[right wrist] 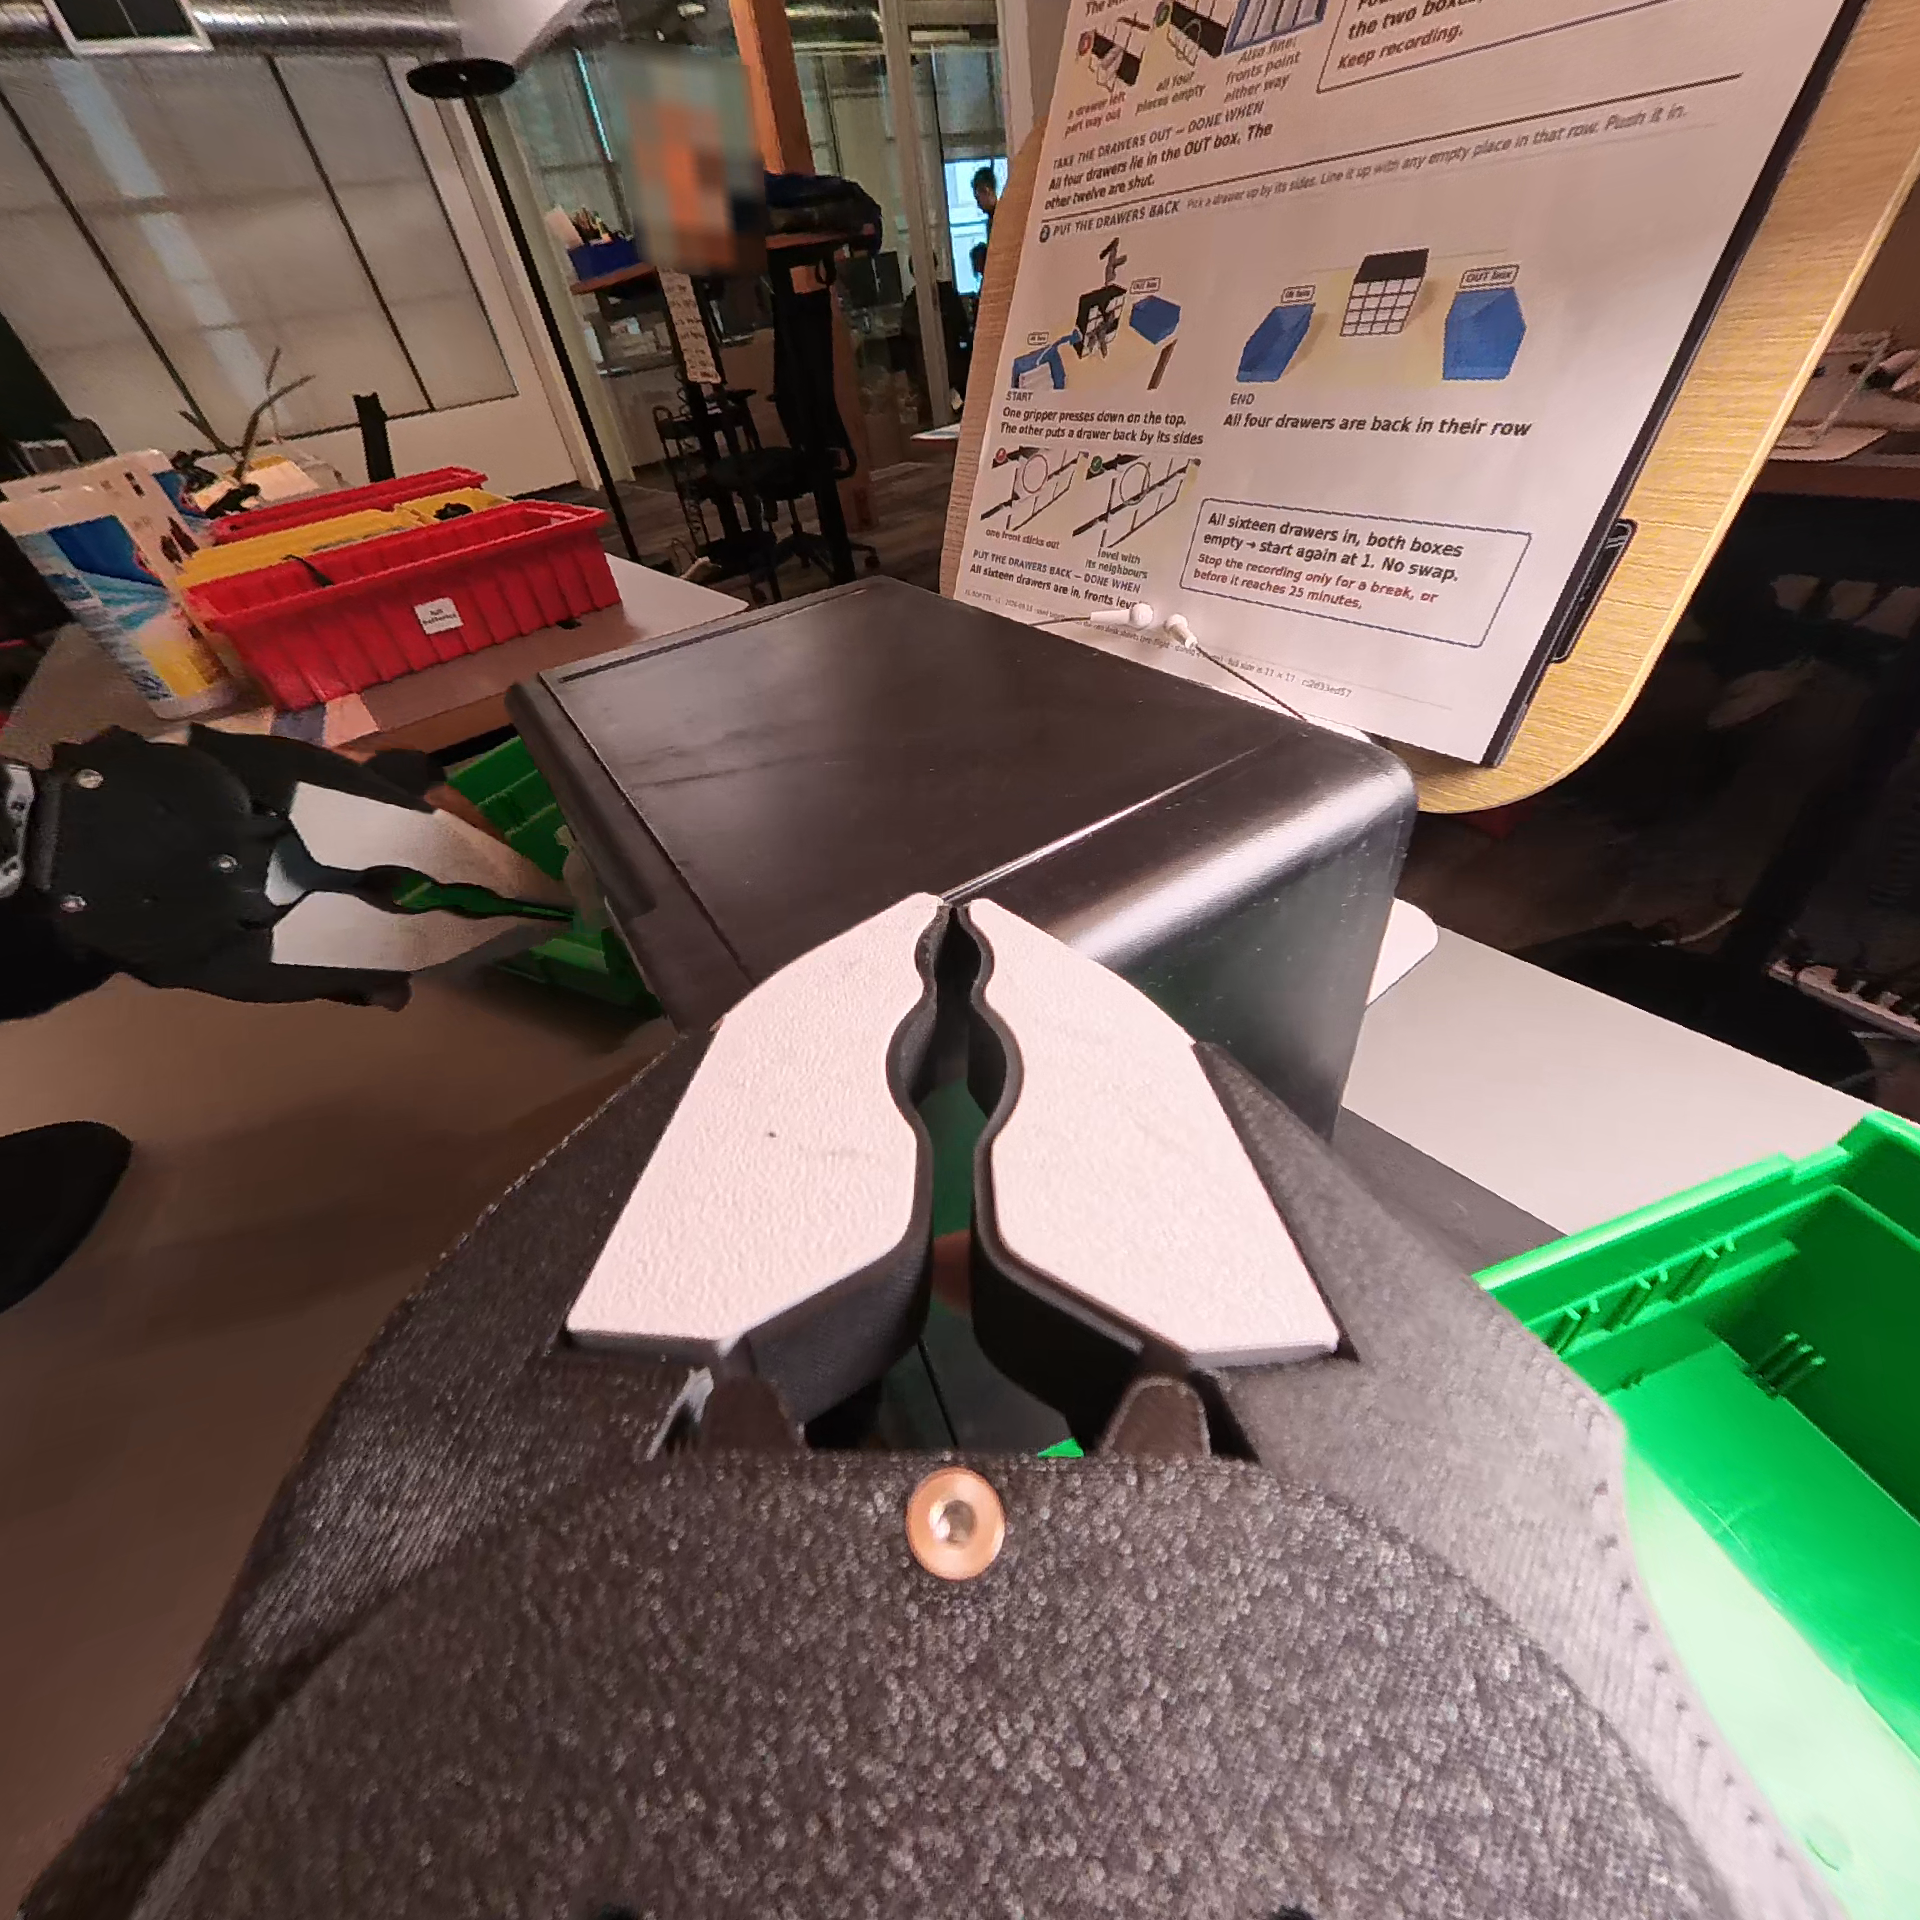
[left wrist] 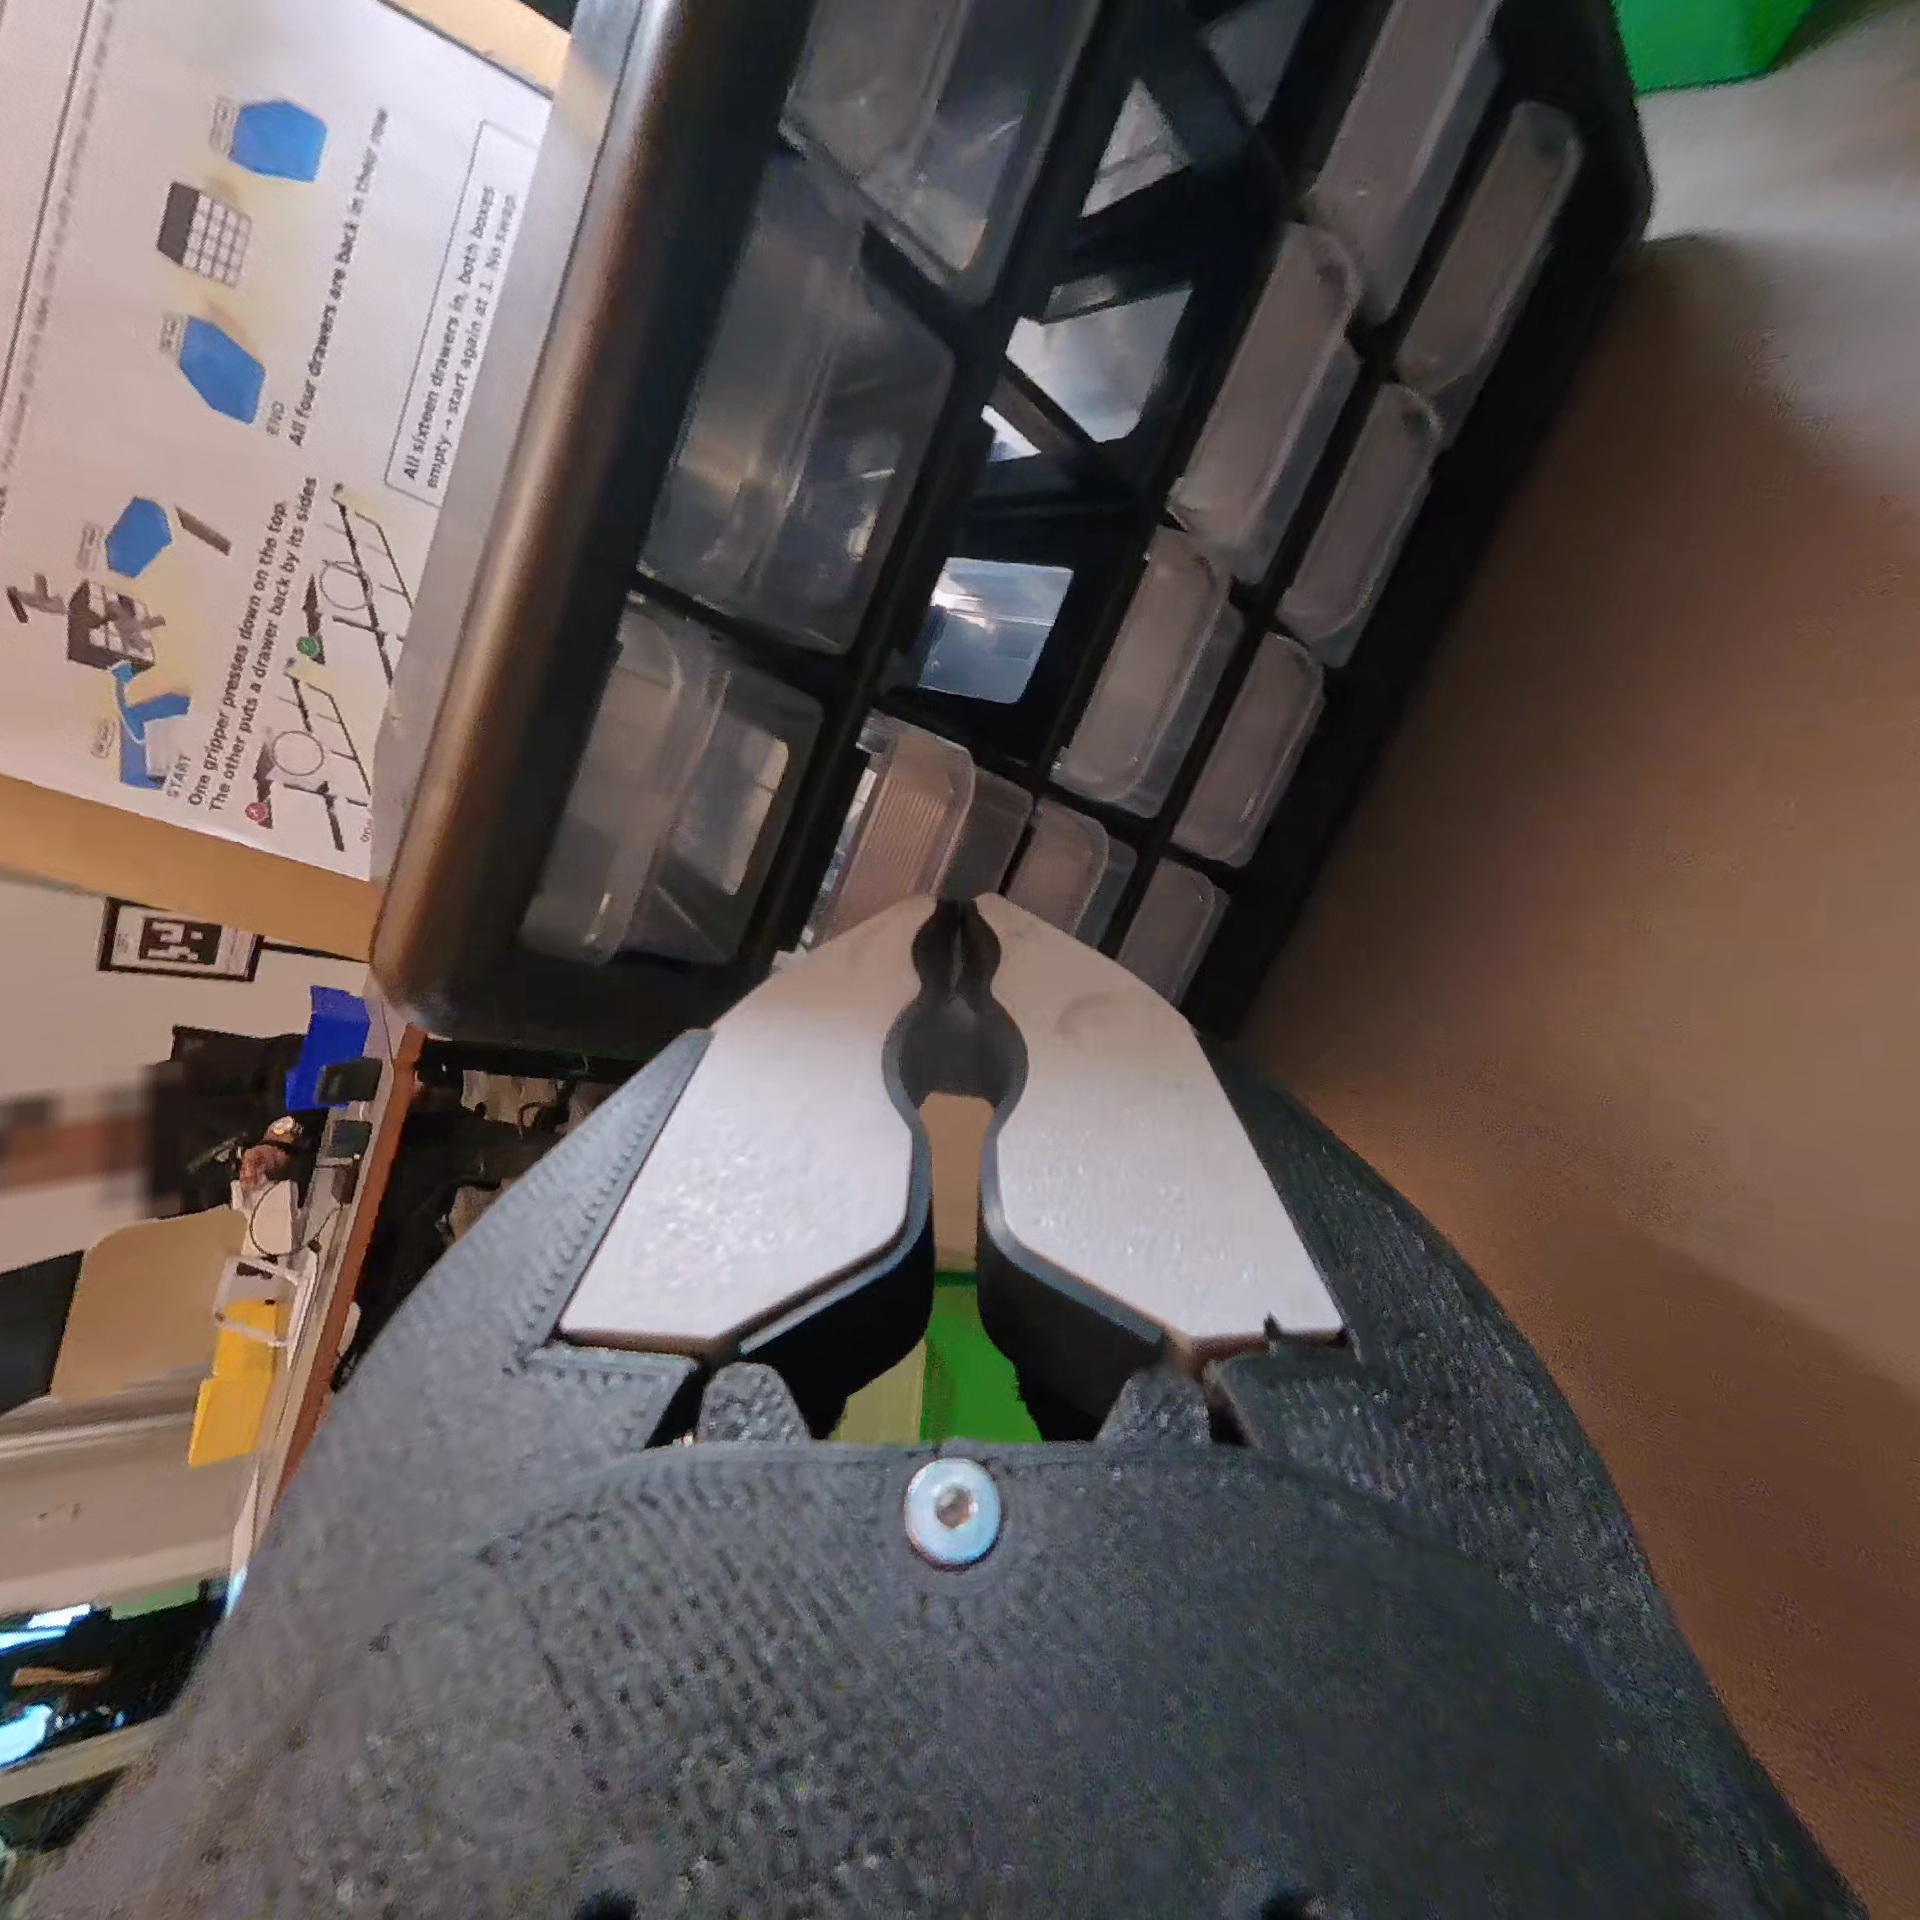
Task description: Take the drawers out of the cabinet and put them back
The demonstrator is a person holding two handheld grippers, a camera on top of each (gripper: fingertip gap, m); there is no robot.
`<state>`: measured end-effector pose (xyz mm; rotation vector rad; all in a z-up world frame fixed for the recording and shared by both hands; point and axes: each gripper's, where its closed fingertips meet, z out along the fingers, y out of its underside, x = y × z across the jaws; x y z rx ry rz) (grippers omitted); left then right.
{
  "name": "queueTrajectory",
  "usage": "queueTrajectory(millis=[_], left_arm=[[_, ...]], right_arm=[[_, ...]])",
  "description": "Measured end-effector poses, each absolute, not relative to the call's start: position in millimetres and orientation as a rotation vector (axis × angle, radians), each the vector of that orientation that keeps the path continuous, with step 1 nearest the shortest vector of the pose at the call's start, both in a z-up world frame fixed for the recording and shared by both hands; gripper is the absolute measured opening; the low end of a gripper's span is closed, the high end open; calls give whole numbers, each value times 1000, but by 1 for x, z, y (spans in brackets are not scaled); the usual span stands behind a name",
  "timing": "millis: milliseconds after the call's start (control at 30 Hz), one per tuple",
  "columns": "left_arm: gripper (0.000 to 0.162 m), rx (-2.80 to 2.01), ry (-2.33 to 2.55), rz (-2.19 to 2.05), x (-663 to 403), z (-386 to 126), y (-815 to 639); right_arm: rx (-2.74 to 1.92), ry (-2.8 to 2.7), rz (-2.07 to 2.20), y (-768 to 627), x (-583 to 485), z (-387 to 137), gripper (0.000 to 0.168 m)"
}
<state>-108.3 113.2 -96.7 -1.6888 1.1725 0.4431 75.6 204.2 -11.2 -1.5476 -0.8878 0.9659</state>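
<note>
Cabinet (right wrist: 935, 748) steadied: my right tongs (right wrist: 954, 914), clenched empty, press its top so it can't slide. Left tongs (left wrist: 961, 912) pinch a drawer (left wrist: 914, 821) lip.

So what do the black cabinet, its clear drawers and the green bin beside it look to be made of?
The black cabinet looks like moulded plastic, smooth and semi-glossy: rounded corners and soft reflections. The clear drawers seem to be translucent plastic, slightly frosted; dim interiors show through their fronts. The green bin looks like rigid injection-moulded plastic, with ribs inside its wall and a glossy sheen.
</note>
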Motion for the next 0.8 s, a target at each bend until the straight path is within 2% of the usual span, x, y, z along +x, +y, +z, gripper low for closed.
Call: queueTrajectory(millis=[200,267,400,500,600,800], left_arm=[[0,-1738,1106,403,-102,-106,130],[7,-1750,1099,359,-101,-110,128],[9,-1796,1082,207,-117,-103,113],[10,-1826,1046,190,-157,-82,107],[23,-1970,1031,233,-216,-75,110],[33,-2383,1268,473,-330,-130,102]], right_arm=[[-1547,-893,965,204,76,-11,0],[-1545,-896,967,204,76,-11,0],[-1542,-899,974,204,76,-11,0],[-1540,-894,995,204,76,-11,0],[-1537,-882,1019,204,76,-11,0],[-1535,-880,1024,204,76,-11,0]])
